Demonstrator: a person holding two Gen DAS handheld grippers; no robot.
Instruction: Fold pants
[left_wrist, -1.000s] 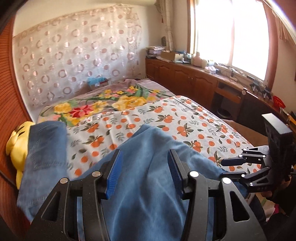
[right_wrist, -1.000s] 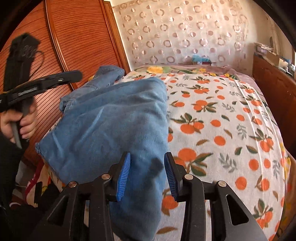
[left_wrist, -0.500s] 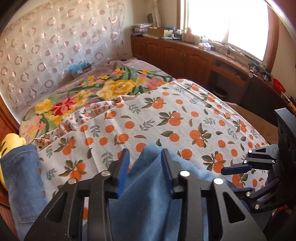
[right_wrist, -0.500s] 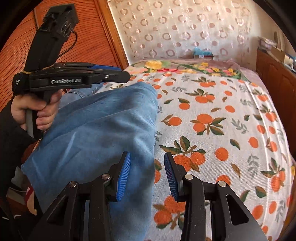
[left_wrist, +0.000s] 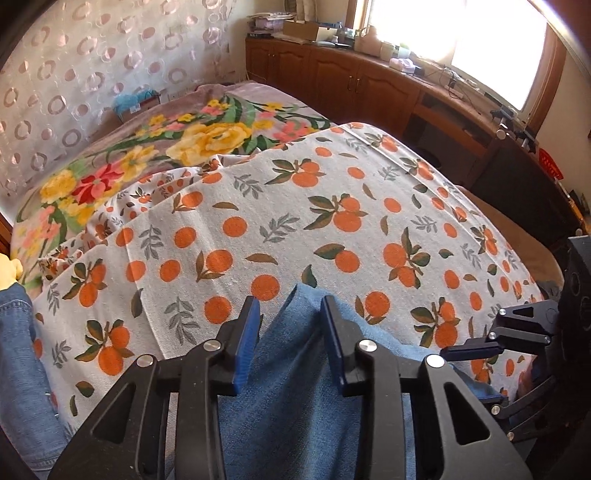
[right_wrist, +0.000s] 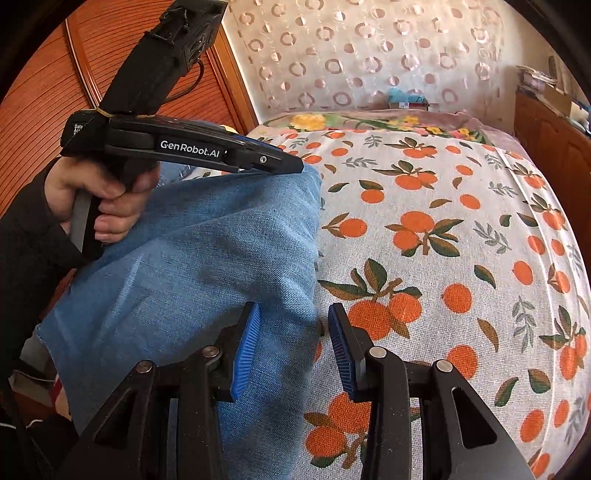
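A: Denim now reaches farther across the bed — a second ago the pants (right_wrist: 207, 258) lay bunched nearer the wooden wardrobe (right_wrist: 55, 110); both hands have since carried the folded edge out over the orange-print sheet (right_wrist: 443, 229).

B: Grippers?

A: The left gripper (left_wrist: 290, 332) has narrowed since then, and a peak of cloth stands between its blue pads. Whether they actually pinch it, I can't tell. The right gripper (right_wrist: 293, 347) has kept its part-open gap, with the fold's edge lying in it; no clamp is visible.

B: So where are the pants?

A: On the sheet's side nearest the wardrobe, doubled over. I'd judge this fold nearly laid; flattening comes next.
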